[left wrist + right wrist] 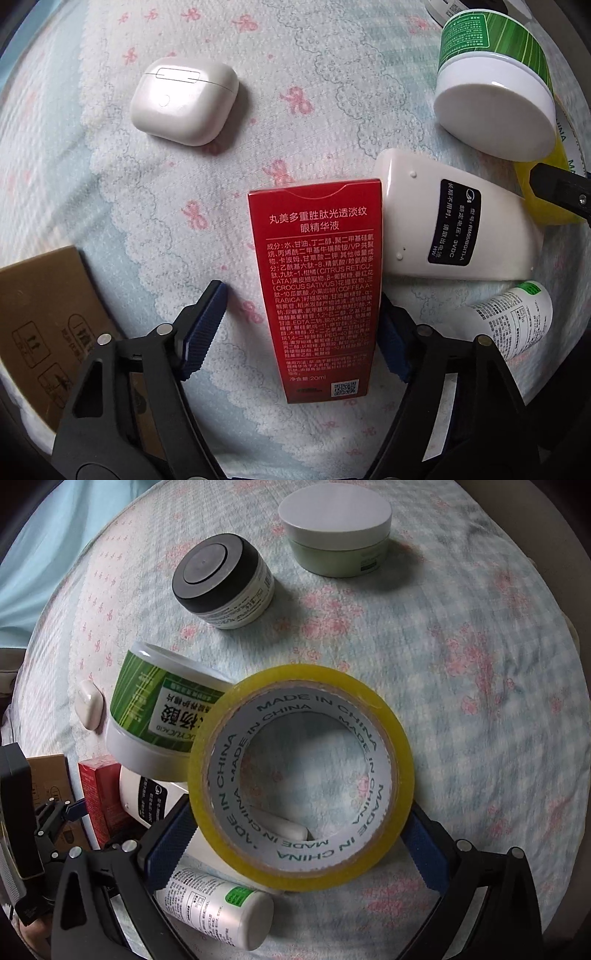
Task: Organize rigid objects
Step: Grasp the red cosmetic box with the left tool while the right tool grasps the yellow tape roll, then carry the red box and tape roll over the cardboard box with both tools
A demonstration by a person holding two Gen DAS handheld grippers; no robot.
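Observation:
In the left wrist view a red carton [317,280] lies on the flowered cloth between the fingers of my left gripper [301,330]. The right pad touches the carton's edge; the left pad [205,328] stands apart from it. Beside the carton lie a white remote-like device [454,225], a white earbud case [184,101] and a green-labelled jar [495,85]. In the right wrist view my right gripper [295,843] is shut on a yellow tape roll [301,779], held tilted against the green-labelled jar [162,709].
A small white bottle [218,904] lies under the tape roll. A black-lidded jar [225,579] and a pale green jar [336,528] stand farther away. A brown cardboard box [48,325] lies left of the left gripper.

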